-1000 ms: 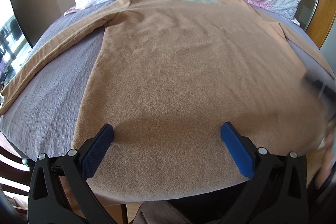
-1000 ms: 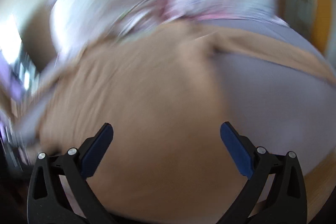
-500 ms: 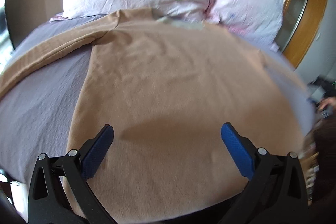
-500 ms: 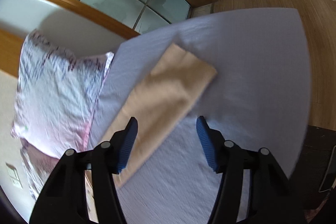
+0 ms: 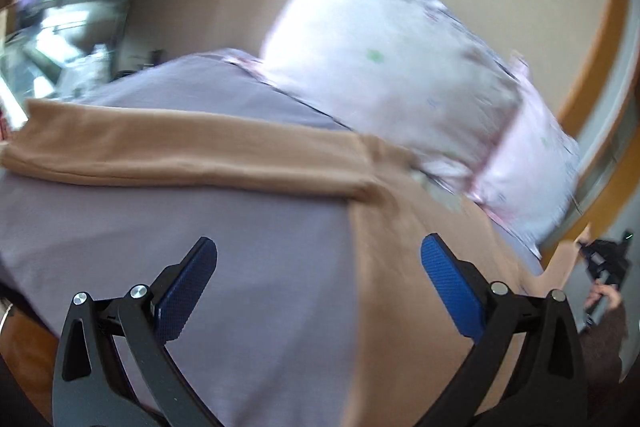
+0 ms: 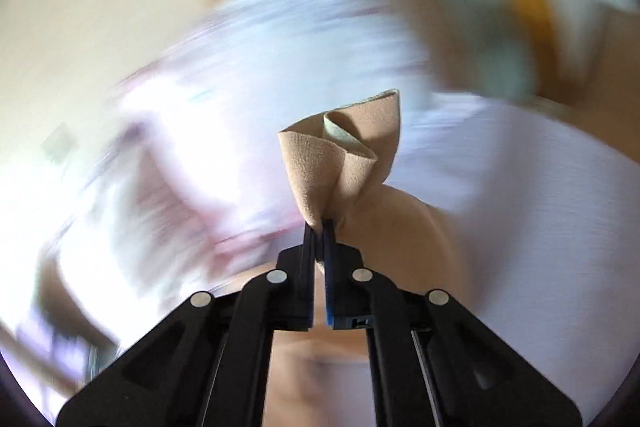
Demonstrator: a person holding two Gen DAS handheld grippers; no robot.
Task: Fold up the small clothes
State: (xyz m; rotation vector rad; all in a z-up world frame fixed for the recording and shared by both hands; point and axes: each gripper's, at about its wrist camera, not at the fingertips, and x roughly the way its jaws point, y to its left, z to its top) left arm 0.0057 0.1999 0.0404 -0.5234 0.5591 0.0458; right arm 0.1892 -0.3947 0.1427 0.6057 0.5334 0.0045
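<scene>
The tan shirt (image 5: 408, 267) lies on the bed (image 5: 200, 227) below the pillow (image 5: 384, 75), one sleeve (image 5: 192, 155) spread and unfolded. The right tongs (image 6: 319, 227) are pinched shut on the other cuff (image 6: 344, 163); the left tongs (image 5: 320, 275) hover open. Folding seems barely begun.

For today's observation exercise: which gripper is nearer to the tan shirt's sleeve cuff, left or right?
Right. The right gripper is shut on a sleeve cuff, pinching it. The left gripper is open, apart from the other sleeve, holding nothing.
</scene>
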